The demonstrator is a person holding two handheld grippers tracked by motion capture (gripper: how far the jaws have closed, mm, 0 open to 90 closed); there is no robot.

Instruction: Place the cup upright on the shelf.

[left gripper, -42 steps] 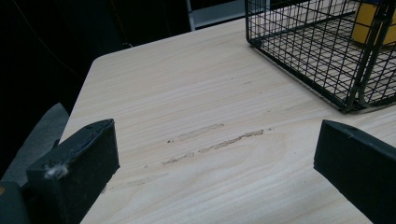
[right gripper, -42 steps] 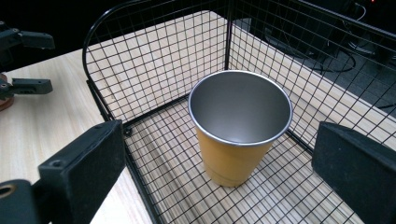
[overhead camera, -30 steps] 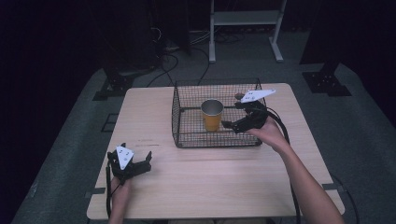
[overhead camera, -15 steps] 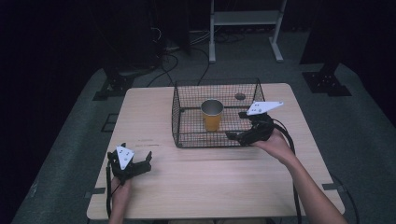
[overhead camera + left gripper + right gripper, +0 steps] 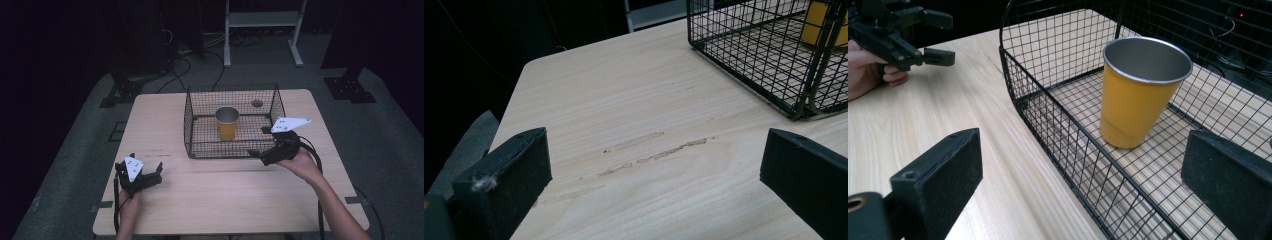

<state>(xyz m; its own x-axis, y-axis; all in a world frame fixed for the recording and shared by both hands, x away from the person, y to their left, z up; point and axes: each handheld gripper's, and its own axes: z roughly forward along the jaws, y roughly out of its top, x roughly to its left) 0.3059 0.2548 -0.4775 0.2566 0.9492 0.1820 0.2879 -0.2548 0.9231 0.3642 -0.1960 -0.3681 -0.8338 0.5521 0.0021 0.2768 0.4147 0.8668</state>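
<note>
At the near edge of a pale wooden table point(image 5: 220, 200), a person's left hand point(image 5: 127, 202) holds the left gripper point(image 5: 141, 176) low over the near-left corner, its jaws spread wide with nothing between them. The left gripper view looks along those two black jaws across bare wood marked by a few light scuffs point(image 5: 654, 152), with the corner of a black wire basket point(image 5: 774, 55) at upper right.

Farther in and to the right, the person's right hand point(image 5: 300, 162) holds the right gripper point(image 5: 260, 154) just outside the basket's near-right corner, on the table side of the wire. Its jaws also stand wide apart and grip nothing. A grey three-cornered plate point(image 5: 289, 124) sits on top of it, and a cable point(image 5: 317, 175) trails back along the forearm.

Beyond the grippers, the wire basket point(image 5: 190, 125) stands at the middle of the table's far half. Inside it, a yellow cup point(image 5: 227, 124) with a metal inner wall stands upright, mouth up, on the basket's floor, apart from its walls. In the right gripper view the cup point(image 5: 1140, 92) sits behind the near wall of wire, with the left gripper point(image 5: 930, 37) seen farther off at upper left.

Past the table, a dark floor carries cables point(image 5: 200, 50) and the feet of a white stand point(image 5: 262, 20).
</note>
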